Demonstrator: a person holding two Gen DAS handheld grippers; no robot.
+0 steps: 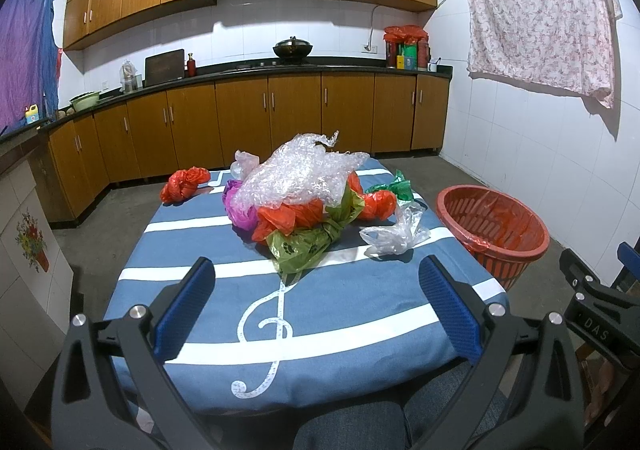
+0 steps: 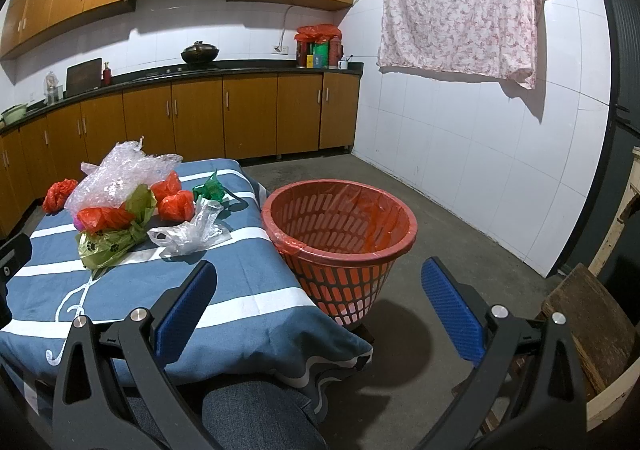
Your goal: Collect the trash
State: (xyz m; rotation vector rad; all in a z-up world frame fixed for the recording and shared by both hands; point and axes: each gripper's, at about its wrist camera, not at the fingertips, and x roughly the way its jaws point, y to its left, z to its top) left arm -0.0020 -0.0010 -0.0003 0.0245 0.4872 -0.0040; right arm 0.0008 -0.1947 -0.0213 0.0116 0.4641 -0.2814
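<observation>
A heap of trash lies on the blue striped tablecloth (image 1: pixel 328 314): crumpled bubble wrap (image 1: pixel 296 174) on top, red bags (image 1: pixel 288 218), a purple bag (image 1: pixel 236 206), an olive green bag (image 1: pixel 304 246), a clear bag (image 1: pixel 394 232), a dark green bag (image 1: pixel 394 186) and a lone red bag (image 1: pixel 182 184) at far left. A red slotted basket (image 2: pixel 340 234) with a red liner stands on the floor right of the table. My left gripper (image 1: pixel 316 278) is open and empty, short of the heap. My right gripper (image 2: pixel 320 282) is open and empty, in front of the basket.
Wooden cabinets and a black counter (image 1: pixel 280 68) run along the back wall with a wok (image 1: pixel 292 47). A flowered cloth (image 2: pixel 460 2) hangs on the right wall. A wooden stool (image 2: pixel 588 318) stands at the right. My knees (image 2: pixel 256 414) are at the table's near edge.
</observation>
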